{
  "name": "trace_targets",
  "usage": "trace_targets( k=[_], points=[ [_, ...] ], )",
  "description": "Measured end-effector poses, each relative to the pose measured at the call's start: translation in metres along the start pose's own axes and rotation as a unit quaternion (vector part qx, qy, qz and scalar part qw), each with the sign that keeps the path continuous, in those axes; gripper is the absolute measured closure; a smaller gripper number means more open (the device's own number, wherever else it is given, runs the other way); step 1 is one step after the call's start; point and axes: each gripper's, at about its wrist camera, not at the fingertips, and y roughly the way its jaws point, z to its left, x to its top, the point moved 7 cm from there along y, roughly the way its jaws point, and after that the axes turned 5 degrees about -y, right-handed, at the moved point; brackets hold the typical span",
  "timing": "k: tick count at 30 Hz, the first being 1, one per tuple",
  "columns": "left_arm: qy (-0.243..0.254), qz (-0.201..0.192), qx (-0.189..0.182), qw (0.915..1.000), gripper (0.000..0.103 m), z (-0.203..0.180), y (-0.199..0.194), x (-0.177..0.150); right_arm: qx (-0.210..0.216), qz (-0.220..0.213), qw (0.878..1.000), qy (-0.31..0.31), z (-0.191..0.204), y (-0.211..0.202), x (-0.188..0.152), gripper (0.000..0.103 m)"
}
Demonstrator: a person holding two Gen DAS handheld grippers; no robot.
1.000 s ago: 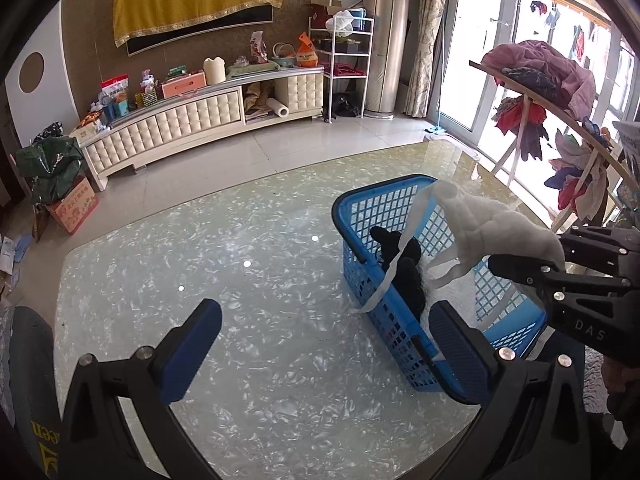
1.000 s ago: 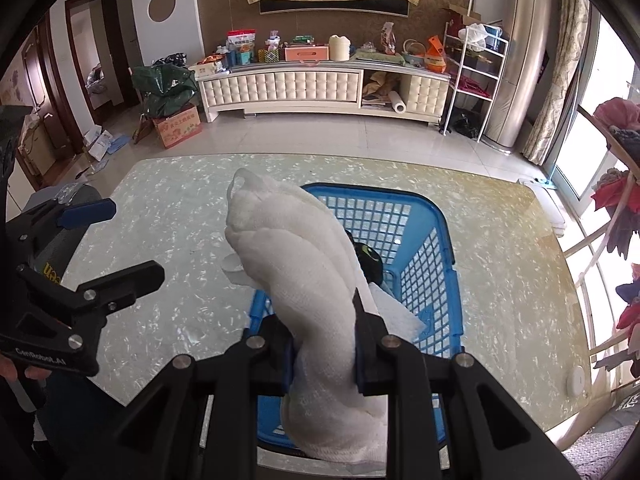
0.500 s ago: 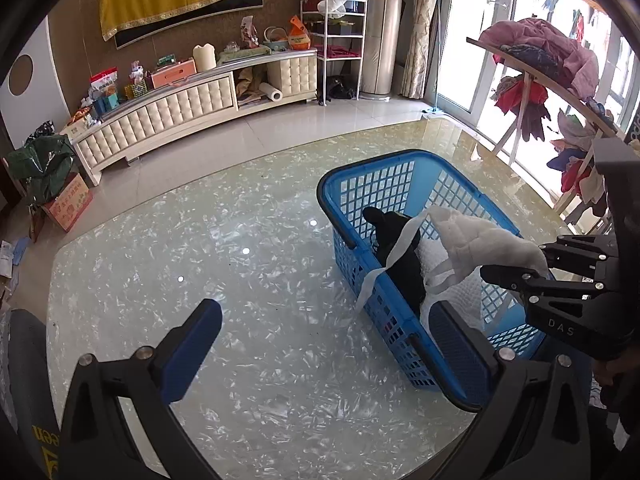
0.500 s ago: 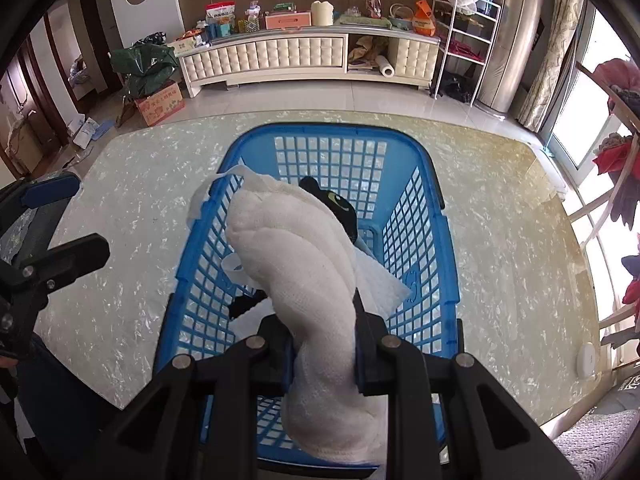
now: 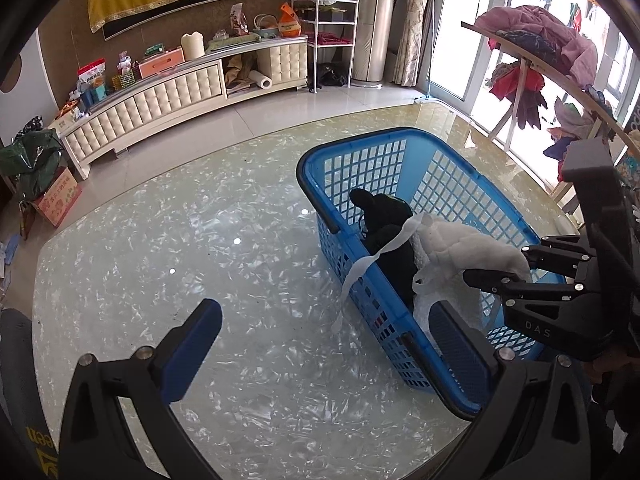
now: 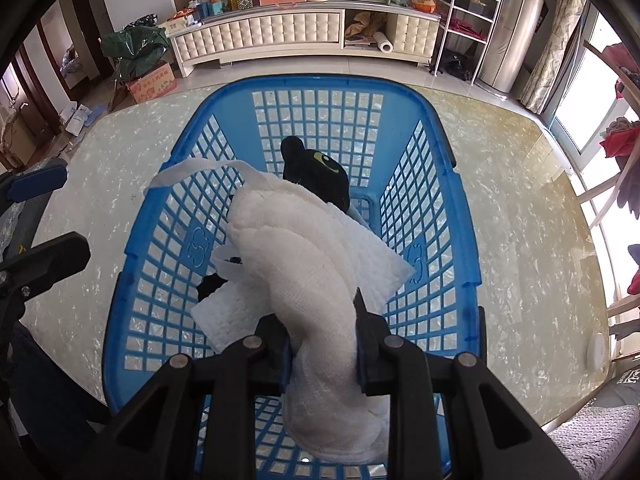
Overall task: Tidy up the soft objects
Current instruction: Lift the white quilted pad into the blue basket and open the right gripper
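Observation:
A blue plastic basket (image 6: 452, 216) (image 5: 360, 148) stands on the glass table. A black plush toy (image 6: 316, 168) (image 5: 384, 216) lies inside it. My right gripper (image 6: 322, 344) (image 5: 496, 268) is shut on a white quilted cloth (image 6: 296, 248) (image 5: 460, 244) and holds it low inside the basket, over the plush. A white strap (image 5: 372, 256) of the cloth hangs over the basket's left rim. My left gripper (image 5: 324, 344) is open and empty over the table, left of the basket.
The glass table (image 5: 180, 260) has a rounded edge. A cream TV cabinet (image 5: 160, 96) with clutter stands across the floor. A rack of clothes (image 5: 536, 48) is at the right. A cardboard box (image 5: 56, 200) sits on the floor at left.
My right gripper has lowered the white cloth from above the basket down into it, onto the black plush. The left gripper stays open and has shifted slightly.

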Motion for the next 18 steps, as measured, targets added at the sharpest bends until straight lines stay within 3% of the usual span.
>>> trace_targets(
  k=[6, 11, 12, 15, 18],
  points=[
    [-0.003, 0.005, -0.001, 1.0, 0.0, 0.003, 0.004, -0.002, -0.002, 0.011, 1.0, 0.004, 0.0, 0.004, -0.004, 0.079],
    [-0.006, 0.007, -0.002, 1.0, 0.0, 0.005, 0.005, -0.005, -0.008, 0.014, 1.0, 0.007, 0.0, 0.0, -0.005, 0.069],
    [-0.006, 0.006, -0.003, 1.0, 0.0, 0.005, 0.004, -0.006, -0.007, 0.013, 1.0, 0.008, 0.0, -0.001, -0.005, 0.064],
    [-0.007, 0.003, -0.006, 0.9999, 0.0, 0.006, 0.001, -0.007, -0.013, 0.007, 1.0, 0.007, 0.001, -0.008, -0.004, 0.038],
    [-0.008, -0.001, -0.008, 0.9999, 0.0, 0.007, -0.003, -0.008, -0.03, -0.007, 1.0, 0.005, 0.0, -0.019, -0.002, 0.031]
  ],
)
